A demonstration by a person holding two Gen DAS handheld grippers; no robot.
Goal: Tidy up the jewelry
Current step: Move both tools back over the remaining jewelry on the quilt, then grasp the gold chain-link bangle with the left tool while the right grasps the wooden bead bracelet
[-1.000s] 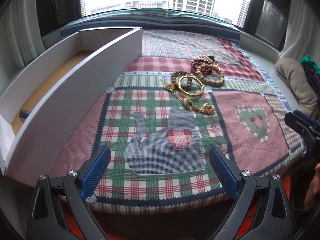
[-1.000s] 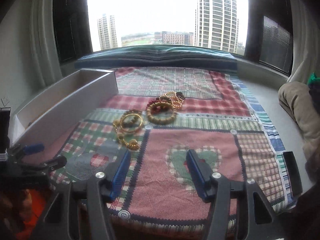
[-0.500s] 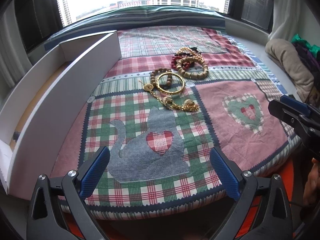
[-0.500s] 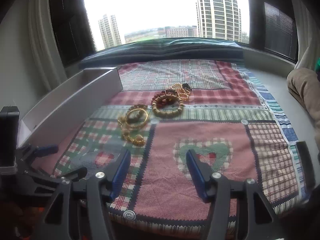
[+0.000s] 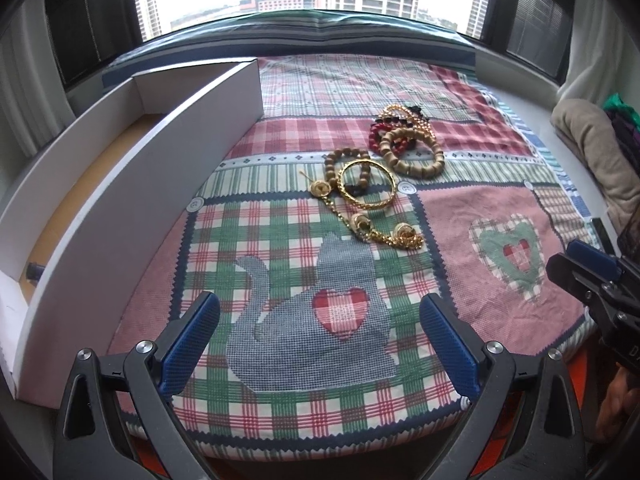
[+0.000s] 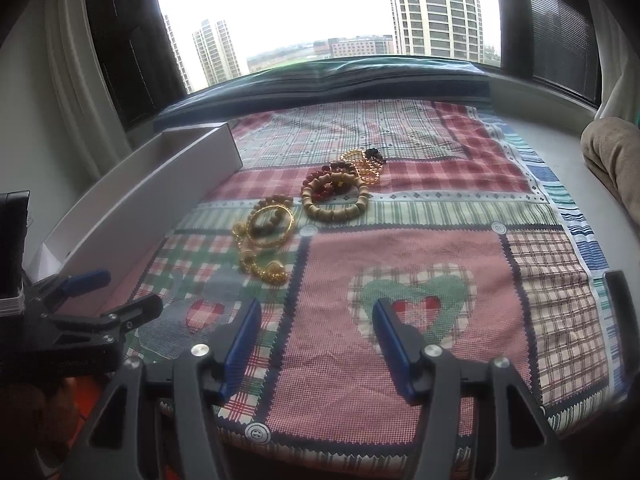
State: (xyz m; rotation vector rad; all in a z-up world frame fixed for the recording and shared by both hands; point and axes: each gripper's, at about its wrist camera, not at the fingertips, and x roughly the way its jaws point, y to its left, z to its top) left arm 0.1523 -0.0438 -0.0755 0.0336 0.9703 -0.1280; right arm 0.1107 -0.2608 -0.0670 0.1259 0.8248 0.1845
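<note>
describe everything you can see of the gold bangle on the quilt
The gold bangle is a thin, shiny, metal-looking ring with a finely textured rim, lying flat on the patchwork quilt. It overlaps the small wooden bead bracelet, part of which shows through its opening. A gold chain with round ornaments lies against its near-left edge. Neither hand-held gripper touches it.

Your gold bangle shines like polished metal; the tan bead bracelet looks matt wood. They lie on a coarse woven patchwork cloth, beside a smooth matt white box.
</note>
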